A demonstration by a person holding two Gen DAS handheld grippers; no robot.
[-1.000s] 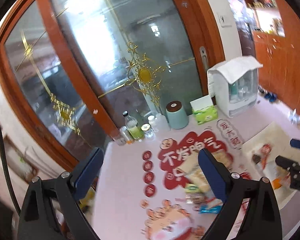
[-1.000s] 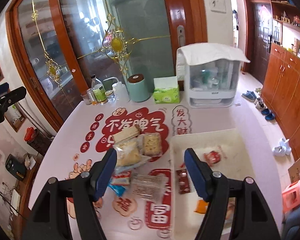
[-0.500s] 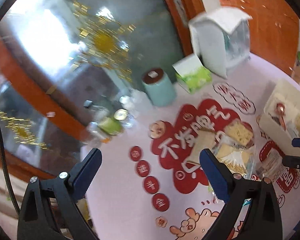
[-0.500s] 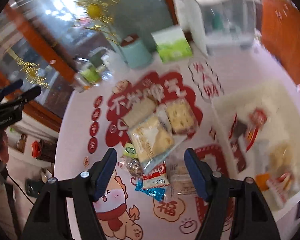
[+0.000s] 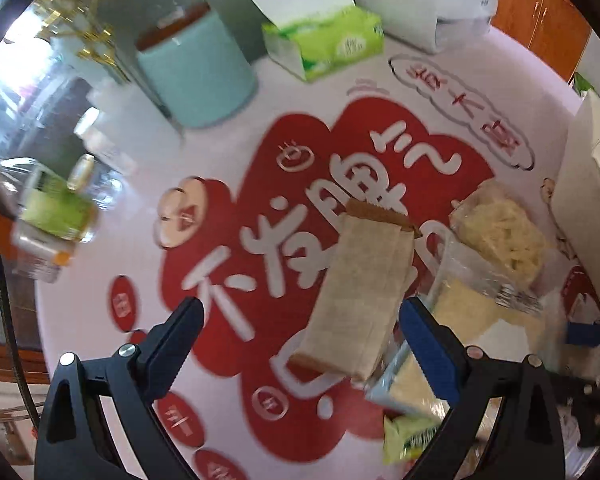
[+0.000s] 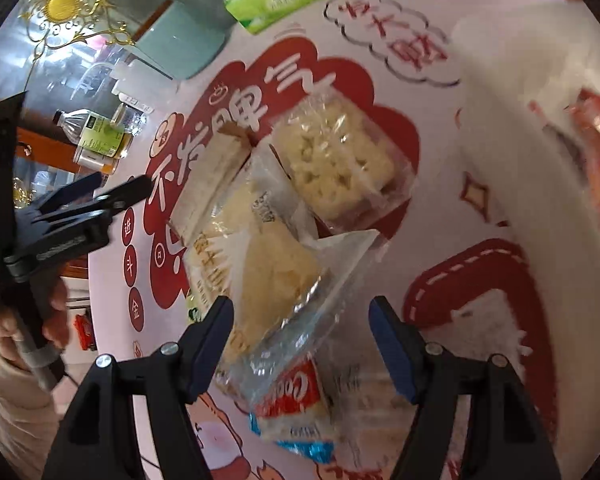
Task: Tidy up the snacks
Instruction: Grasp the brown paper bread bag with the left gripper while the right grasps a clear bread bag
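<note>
Between the spread fingers of your right tool (image 6: 302, 338) lies a clear-wrapped pale pastry packet (image 6: 276, 276), on top of the snack pile in the middle of the surface (image 5: 100, 332). That tool is released and grips nothing. Your left tool (image 5: 300, 334) is likewise released, hanging above a long beige sandwich-biscuit bar (image 5: 360, 296) that lies between its fingers, the bar's brown end pointing to about 1 o'clock.

To do the pick well, choose one packet per tool. Lower the right tool until both pads straddle the pastry's body rather than its loose film corner at 2 o'clock, which would likely slip or tear. Close gently; the contents look crumbly. With the left tool, take the bar across its narrow width, near the middle, so that it does not tip.

Around them: a square rice-crisp cake (image 6: 336, 164) at 12 o'clock of the pastry, a red-and-white packet (image 6: 292, 396) at 6 o'clock with letters that look like "Goo…", too blurred to be sure, and a small green sachet (image 5: 410, 434). The white tray (image 6: 548, 128), already holding a red-wrapped snack (image 6: 594, 120), sits at 2 o'clock and is probably the destination.

Printed Chinese characters on the pastry wrapper are too smeared to read. Big white characters fill the red cloud on the surface cover; a green tissue box (image 5: 328, 46) and a teal canister (image 5: 198, 72) stand at 12 o'clock.
</note>
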